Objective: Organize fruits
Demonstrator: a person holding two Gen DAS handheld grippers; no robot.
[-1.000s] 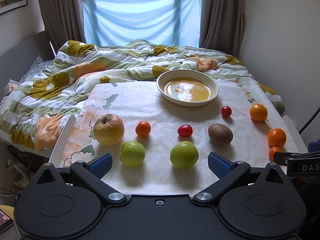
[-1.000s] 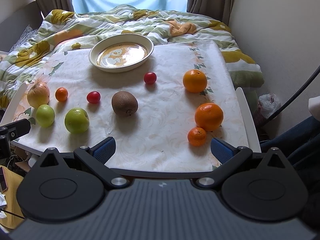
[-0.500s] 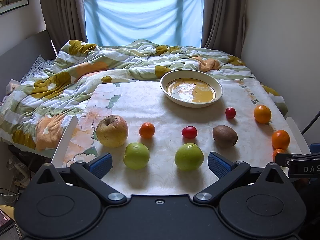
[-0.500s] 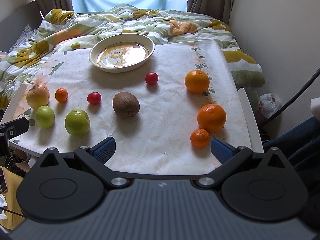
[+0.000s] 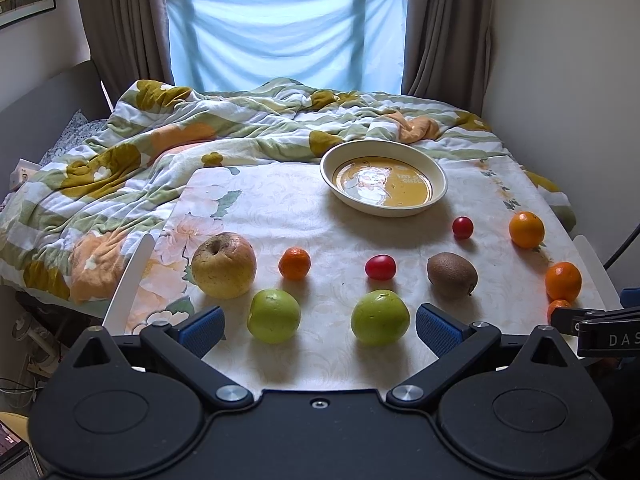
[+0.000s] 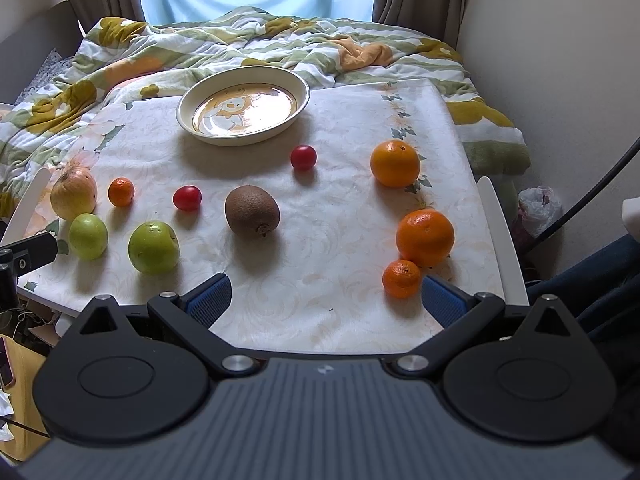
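Fruits lie loose on a small cloth-covered table (image 5: 280, 208). In the left wrist view: a yellow apple (image 5: 223, 265), two green apples (image 5: 273, 315) (image 5: 380, 317), a small mandarin (image 5: 294, 263), two cherry tomatoes (image 5: 380, 267) (image 5: 463, 227), a kiwi (image 5: 452, 275) and oranges (image 5: 526, 229) (image 5: 563, 281). An empty cream bowl (image 5: 383, 182) stands at the back. My left gripper (image 5: 318, 330) is open and empty, just short of the green apples. My right gripper (image 6: 325, 300) is open and empty; a small mandarin (image 6: 401, 278) lies next to its right finger.
A rumpled floral quilt (image 5: 168, 148) on a bed lies behind and left of the table. A wall (image 6: 560, 60) is close on the right, with a plastic bag (image 6: 538, 208) and a cable on the floor. The table has white side rails (image 6: 502, 236).
Both grippers have moved slightly forward and tilted; the fruits sit lower and closer in both views. Nothing on the table has moved. Both jaws stay open.
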